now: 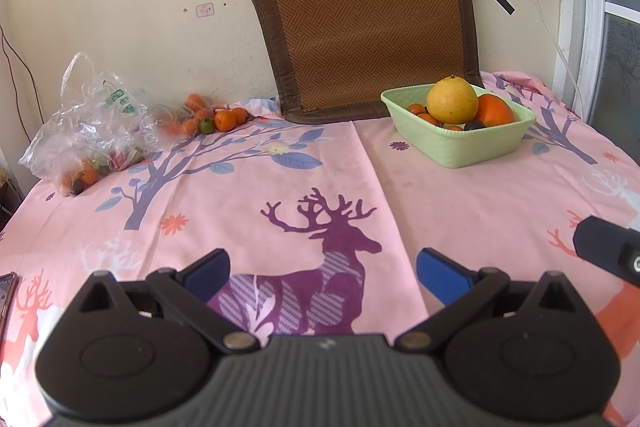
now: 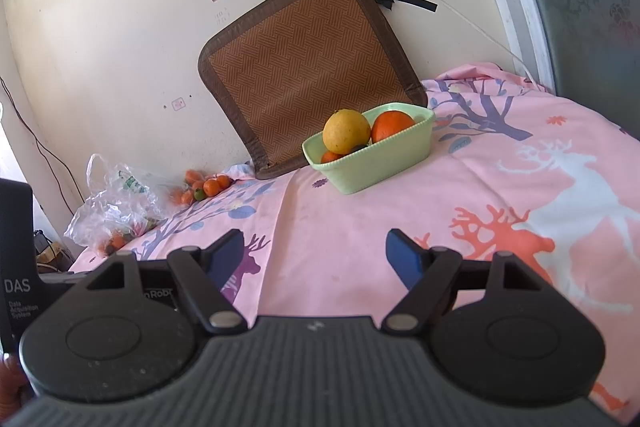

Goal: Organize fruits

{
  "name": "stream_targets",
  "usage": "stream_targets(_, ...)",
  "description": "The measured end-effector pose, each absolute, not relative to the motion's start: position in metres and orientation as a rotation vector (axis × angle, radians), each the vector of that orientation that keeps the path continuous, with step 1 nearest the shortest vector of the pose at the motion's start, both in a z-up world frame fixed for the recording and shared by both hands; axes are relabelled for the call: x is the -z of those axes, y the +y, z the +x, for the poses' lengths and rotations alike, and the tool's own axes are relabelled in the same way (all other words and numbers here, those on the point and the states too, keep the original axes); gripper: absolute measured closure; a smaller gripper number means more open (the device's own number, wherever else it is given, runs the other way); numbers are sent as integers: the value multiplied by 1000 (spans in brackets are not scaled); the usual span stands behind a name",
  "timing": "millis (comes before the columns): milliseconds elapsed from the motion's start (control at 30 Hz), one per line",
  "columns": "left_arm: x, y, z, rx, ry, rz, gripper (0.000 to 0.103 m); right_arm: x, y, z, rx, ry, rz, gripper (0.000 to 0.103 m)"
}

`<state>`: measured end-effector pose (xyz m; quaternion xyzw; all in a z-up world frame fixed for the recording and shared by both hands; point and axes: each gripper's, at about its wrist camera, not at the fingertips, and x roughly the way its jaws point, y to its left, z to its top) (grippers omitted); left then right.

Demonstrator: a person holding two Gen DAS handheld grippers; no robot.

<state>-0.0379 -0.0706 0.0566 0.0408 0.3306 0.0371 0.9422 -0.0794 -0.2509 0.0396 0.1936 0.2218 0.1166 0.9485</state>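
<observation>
Both grippers, left gripper [image 1: 322, 273] and right gripper [image 2: 316, 255], hang spread wide and unladen; "DAS Data Acquisition System" marks the black casing [image 2: 16, 267].

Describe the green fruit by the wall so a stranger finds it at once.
Start at the woven mat leaning on the wall, then look left to the loose fruit pile beside the plastic bag. The lime sits at the pile's front, the only green fruit among orange ones.
</observation>
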Motion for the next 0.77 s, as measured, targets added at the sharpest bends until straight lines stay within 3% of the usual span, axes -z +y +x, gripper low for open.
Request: stream_targets(767,-60,-72,-41,-37,661,82,0,-40,-250,-80,-236,451,393,23)
